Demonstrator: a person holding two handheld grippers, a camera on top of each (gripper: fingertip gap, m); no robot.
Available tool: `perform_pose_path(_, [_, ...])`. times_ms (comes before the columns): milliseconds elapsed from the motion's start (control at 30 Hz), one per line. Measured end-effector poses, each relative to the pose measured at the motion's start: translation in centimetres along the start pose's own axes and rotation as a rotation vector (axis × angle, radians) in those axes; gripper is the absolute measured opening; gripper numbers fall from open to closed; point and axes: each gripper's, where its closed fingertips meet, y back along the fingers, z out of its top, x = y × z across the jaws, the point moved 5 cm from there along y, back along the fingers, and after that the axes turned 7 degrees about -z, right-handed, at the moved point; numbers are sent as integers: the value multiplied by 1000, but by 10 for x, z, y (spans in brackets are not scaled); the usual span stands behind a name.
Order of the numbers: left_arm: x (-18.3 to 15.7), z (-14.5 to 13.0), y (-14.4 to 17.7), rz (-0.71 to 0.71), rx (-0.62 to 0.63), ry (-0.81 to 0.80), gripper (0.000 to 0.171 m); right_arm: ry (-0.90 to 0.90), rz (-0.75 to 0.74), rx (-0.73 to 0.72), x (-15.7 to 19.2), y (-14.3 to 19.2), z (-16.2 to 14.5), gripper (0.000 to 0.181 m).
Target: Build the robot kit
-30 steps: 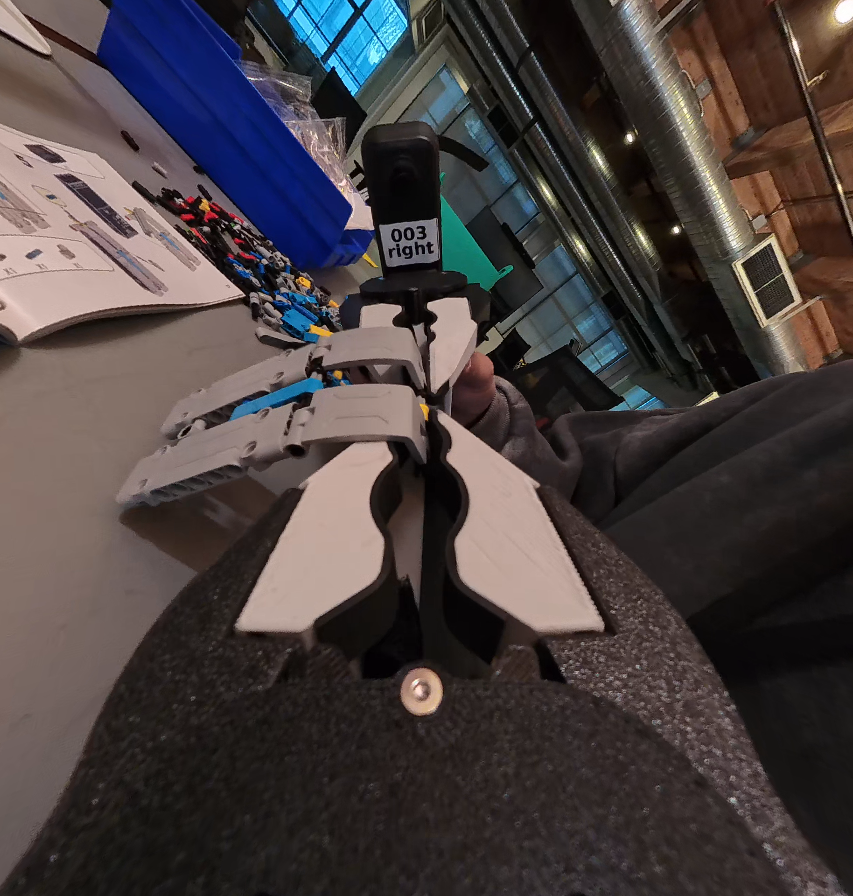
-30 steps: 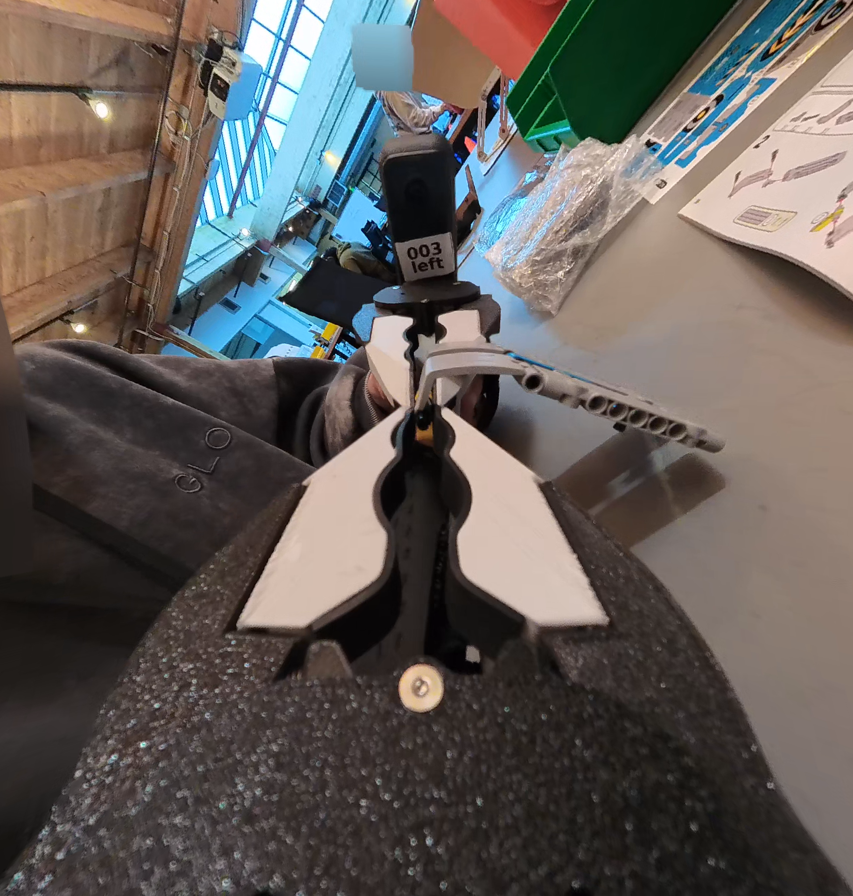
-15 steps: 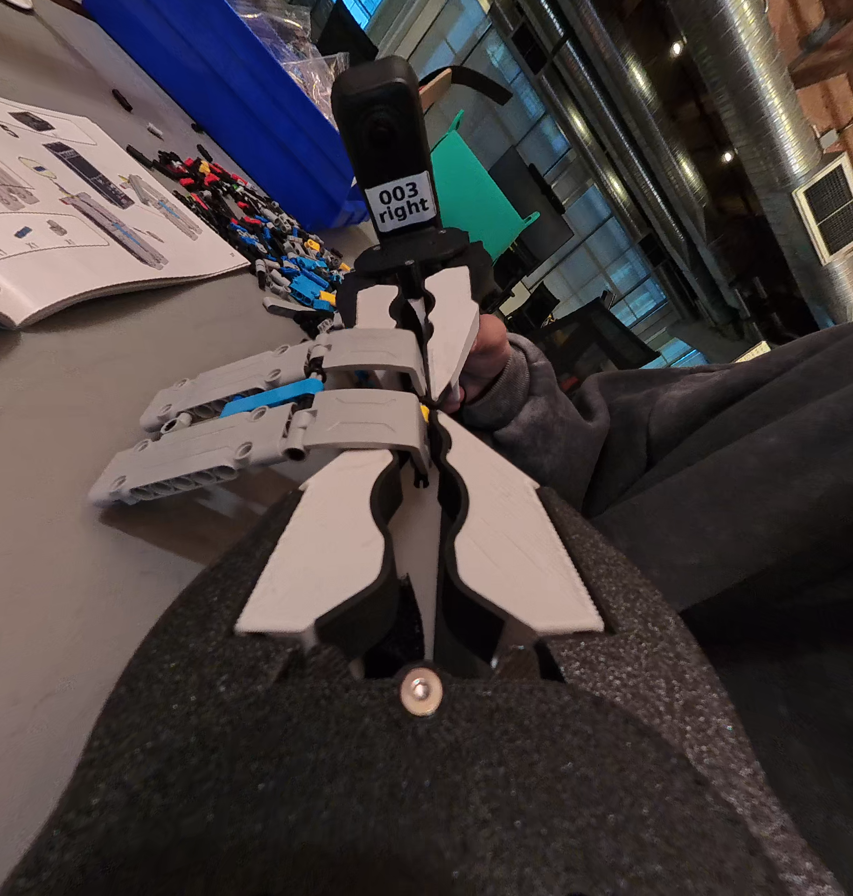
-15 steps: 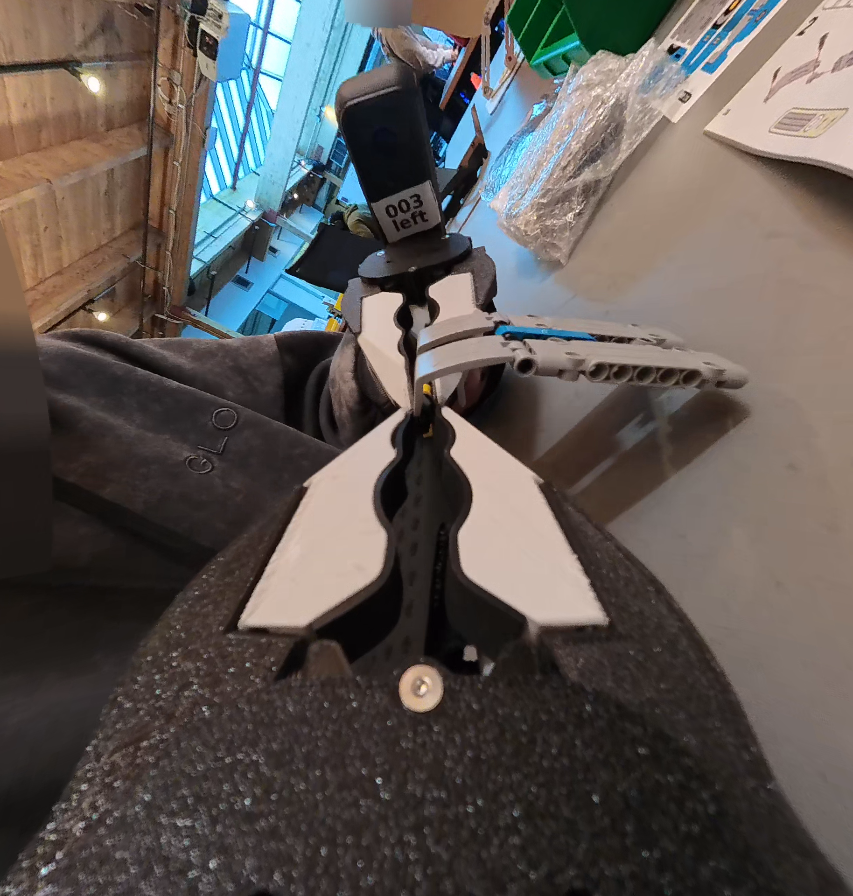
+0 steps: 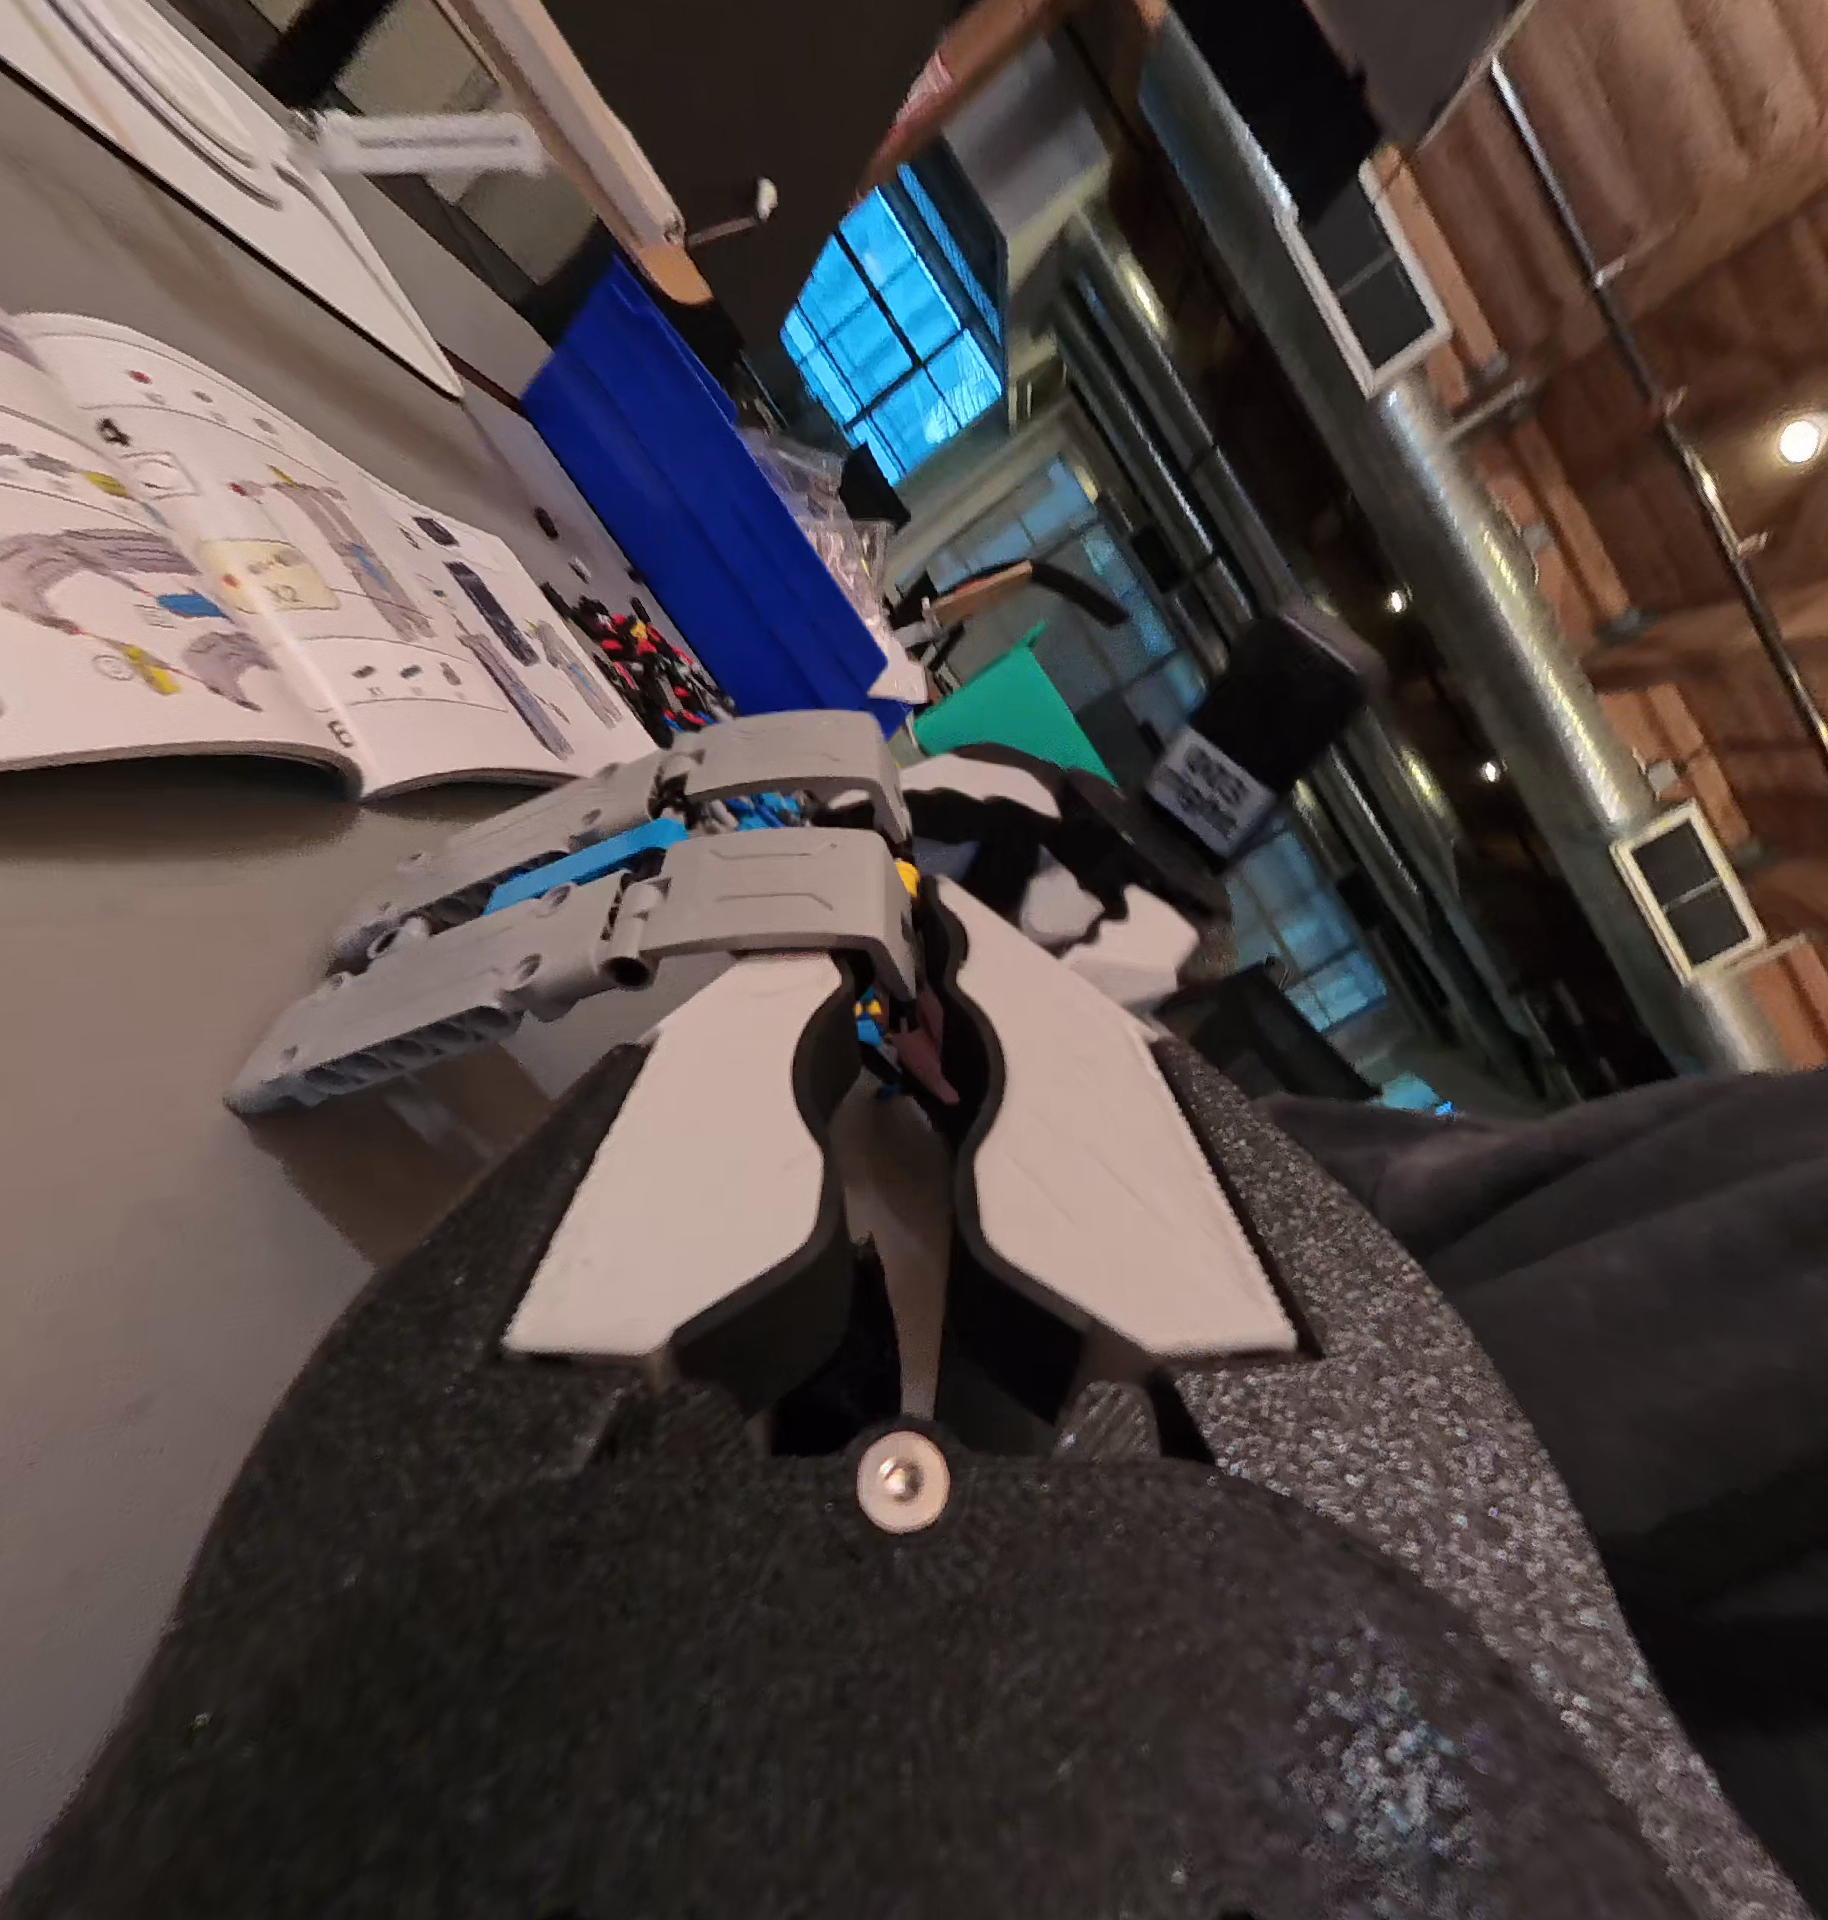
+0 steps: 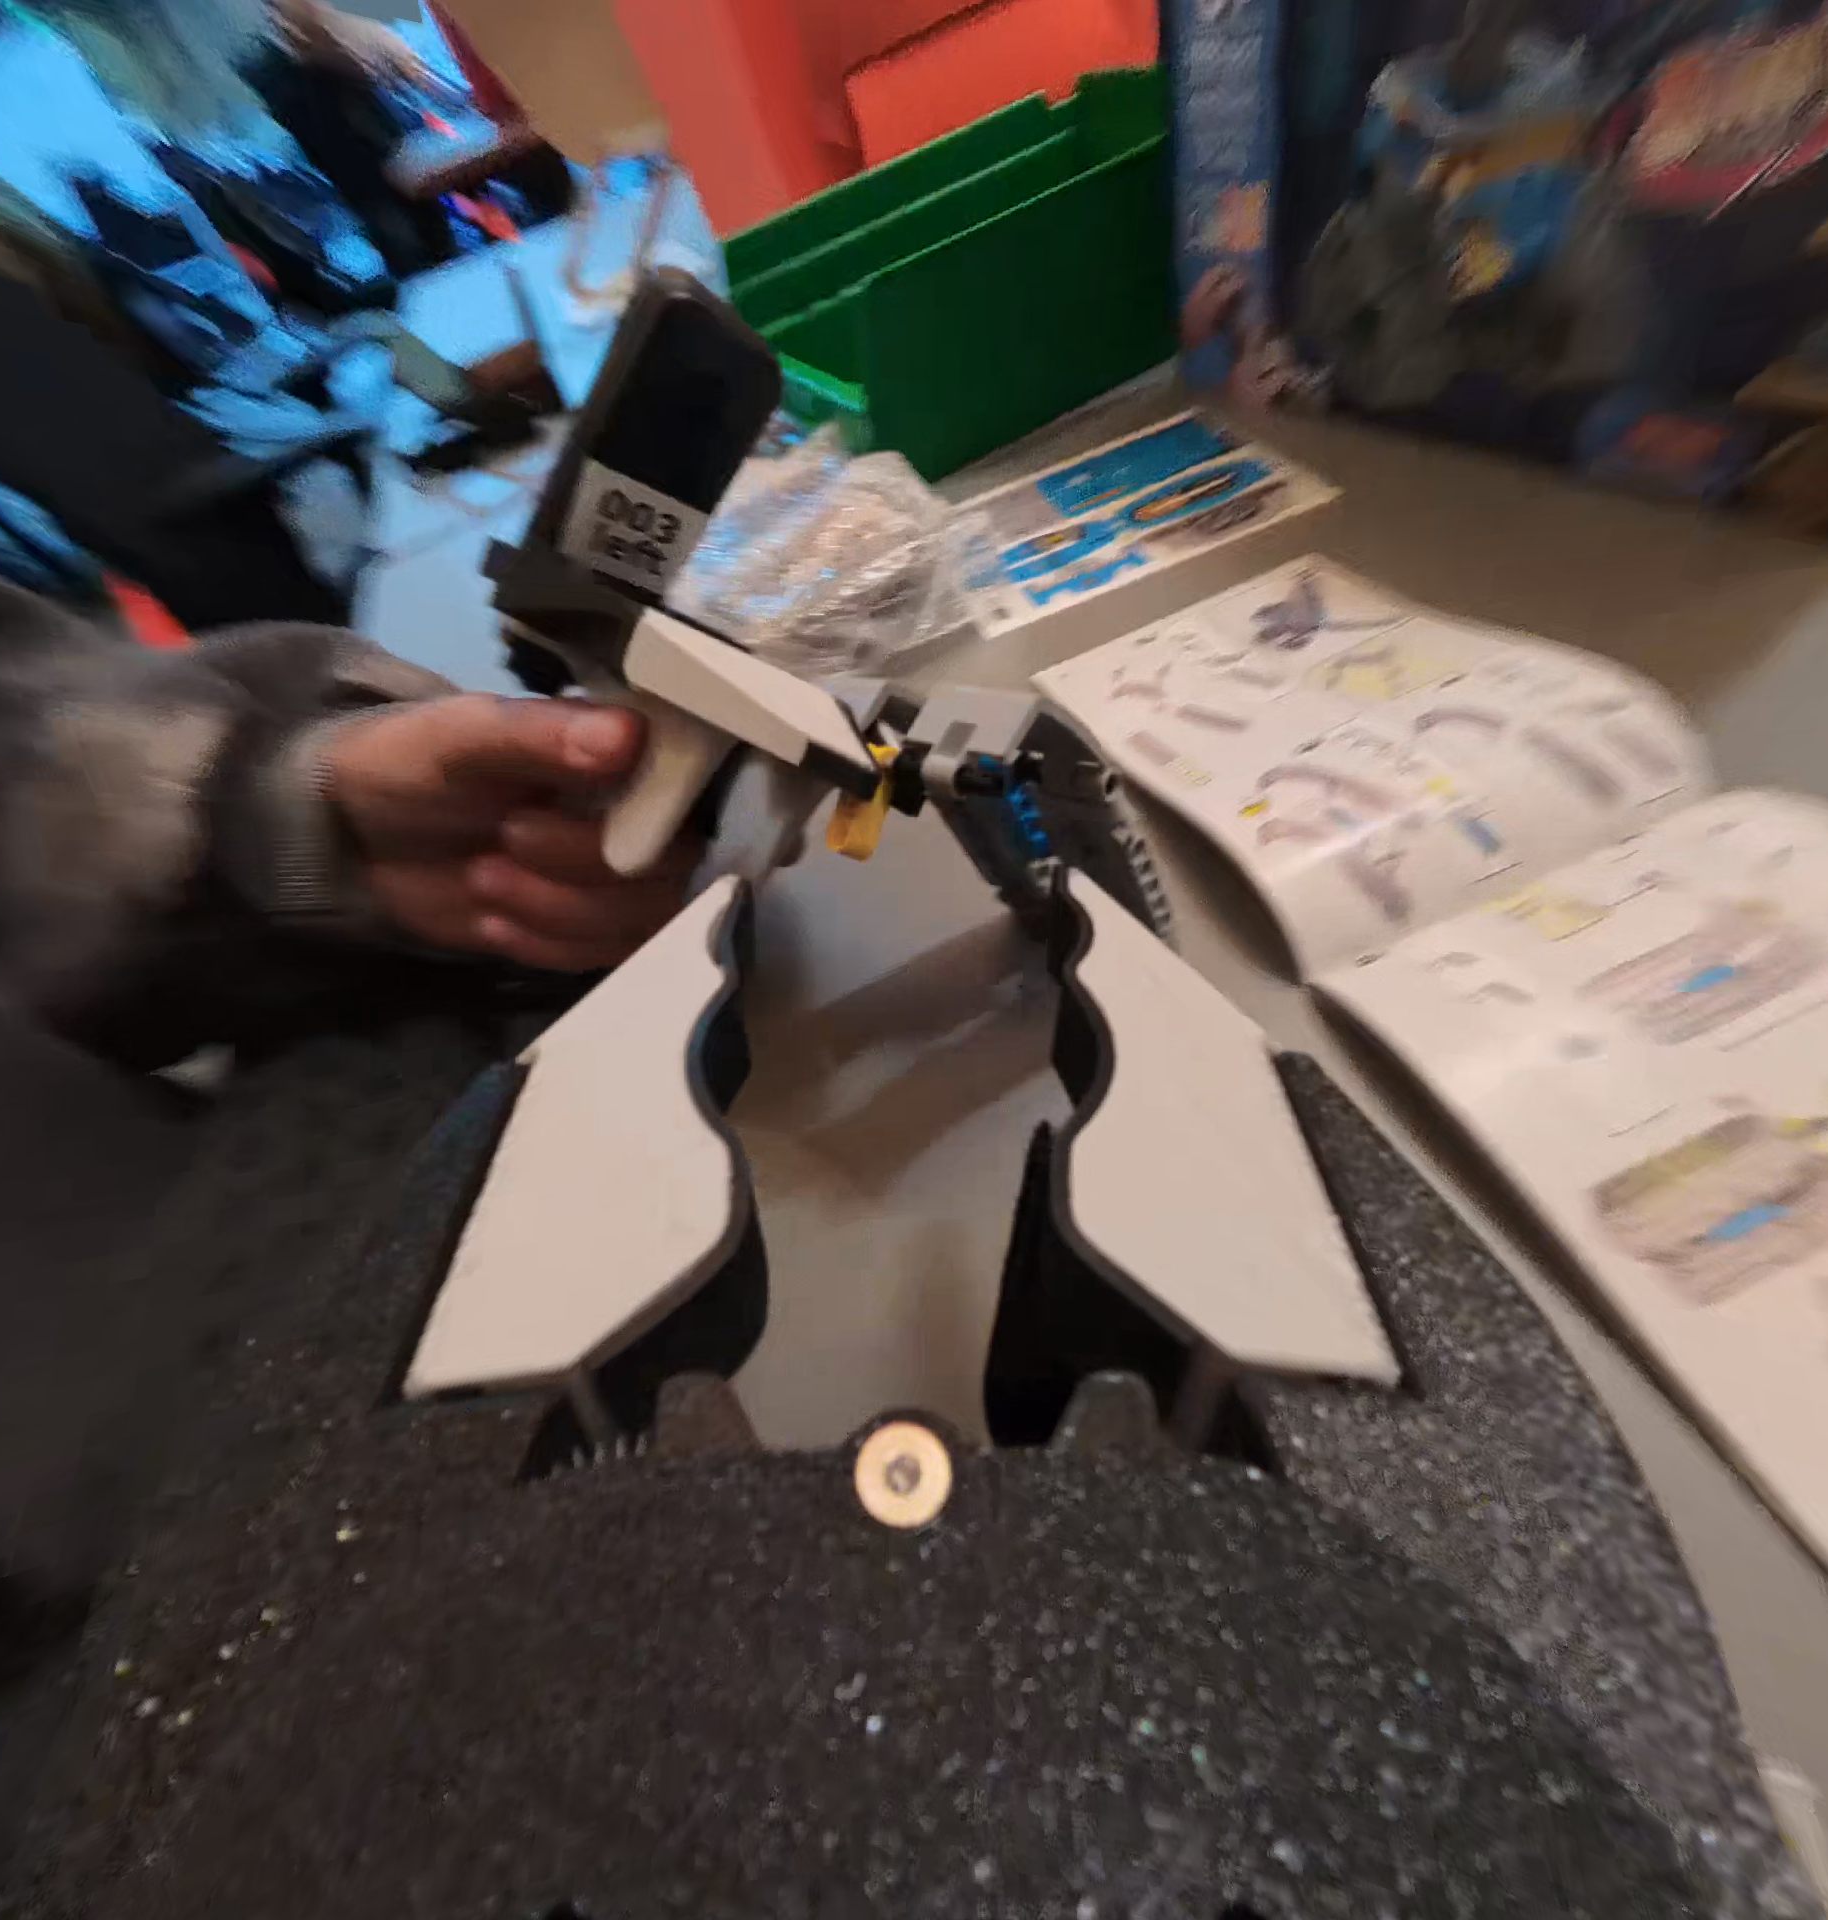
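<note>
Left gripper (image 5: 905,997): fingers nearly pressed together, pinching the inner end of a grey toy-brick assembly (image 5: 598,914) right at the tips; yellow and blue pins show in the pinch. The assembly is two parallel grey beams with panel covers and a blue beam between, cantilevered out to the gripper's left; the far end hangs just over the grey table (image 5: 110,1195), its shadow beneath, so contact there is unclear. Gripping one end probably leaves the beams exposed for access. Right gripper (image 6: 899,914): fingers spread wide, holding nothing, tips near the assembly, apart from it as far as the blur shows. A hand (image 6: 494,821) holds the left gripper's handle. Outward: open instruction booklet (image 5: 224,592) flat beside the work, readable from there; loose small parts pile (image 5: 645,665) beyond it; blue bin (image 5: 702,530) behind; green bin (image 6: 983,301), crumpled plastic bag (image 6: 827,561) and sticker sheet (image 6: 1138,520) farther off.
</note>
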Motion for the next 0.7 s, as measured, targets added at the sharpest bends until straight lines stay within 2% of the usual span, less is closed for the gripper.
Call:
perform_pose_path(67, [2, 1, 0, -7, -42, 42, 6, 86, -156, -33, 6, -5, 6, 67])
perform_pose_path(167, [1, -3, -3, -42, -107, 125, 6, 145, -264, -37, 22, -16, 8, 87])
perform_pose_path(233, [2, -1, -1, -70, -188, 179, 6, 203, -366, -95, 24, -15, 13, 80])
perform_pose_path(267, [0, -3, -3, -90, -199, 197, 6, 238, -411, -83, 24, -16, 13, 73])
perform_pose_path(400, [-4, -10, -12, -147, -231, 259, 6, 380, -548, -61, 23, -15, 10, 62])
perform_pose_path(533, [-7, -13, -16, -183, -199, 286, 6, 438, -526, -63, 26, -10, 10, 59])
perform_pose_path(667, [-15, -18, -20, -244, -137, 306, 7, 449, -404, -89, 24, -1, 11, 55])
perform_pose_path(700, [-18, -19, -21, -268, -117, 308, 7, 460, -351, -91, 27, 2, 11, 45])
